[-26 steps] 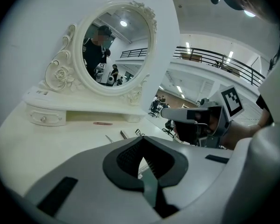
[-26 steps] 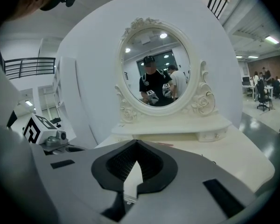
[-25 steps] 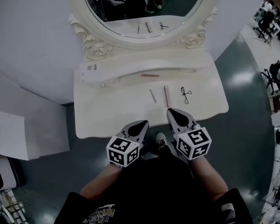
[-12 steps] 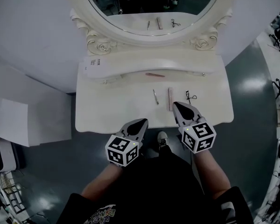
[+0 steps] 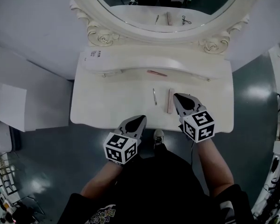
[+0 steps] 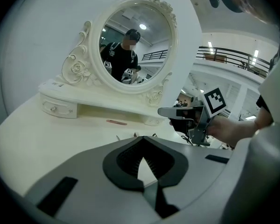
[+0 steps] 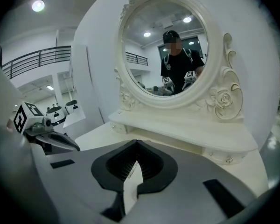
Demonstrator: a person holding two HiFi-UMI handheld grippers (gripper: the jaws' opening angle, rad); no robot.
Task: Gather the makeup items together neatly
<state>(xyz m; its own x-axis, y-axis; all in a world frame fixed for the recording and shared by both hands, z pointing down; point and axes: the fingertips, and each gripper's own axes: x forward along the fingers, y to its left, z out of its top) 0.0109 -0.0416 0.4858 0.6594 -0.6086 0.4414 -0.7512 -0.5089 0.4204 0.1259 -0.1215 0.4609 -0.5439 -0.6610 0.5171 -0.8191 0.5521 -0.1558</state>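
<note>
On the white dressing table (image 5: 107, 106) lie a thin silver tool (image 5: 154, 96) and a pink stick (image 5: 170, 101), side by side. A pink pencil (image 5: 156, 73) rests further back, under the raised shelf (image 5: 130, 59); the left gripper view shows that pencil (image 6: 116, 122) too. My right gripper (image 5: 177, 97) is shut and empty, just right of the pink stick and over the place where the eyelash curler lay, which it hides. My left gripper (image 5: 139, 120) is shut and empty at the table's front edge. The gripper views show both sets of jaws closed, left gripper (image 6: 142, 146) and right gripper (image 7: 136, 148).
An oval mirror (image 5: 168, 8) in an ornate frame stands at the back and reflects the items and the person. A small drawer (image 6: 58, 108) sits under the shelf's left end. A white box (image 5: 9, 113) stands on the floor to the left.
My right gripper has moved forward over the table, beside the pink stick, and now covers the eyelash curler. My left gripper has stayed near the front edge. The head view has shifted forward.
</note>
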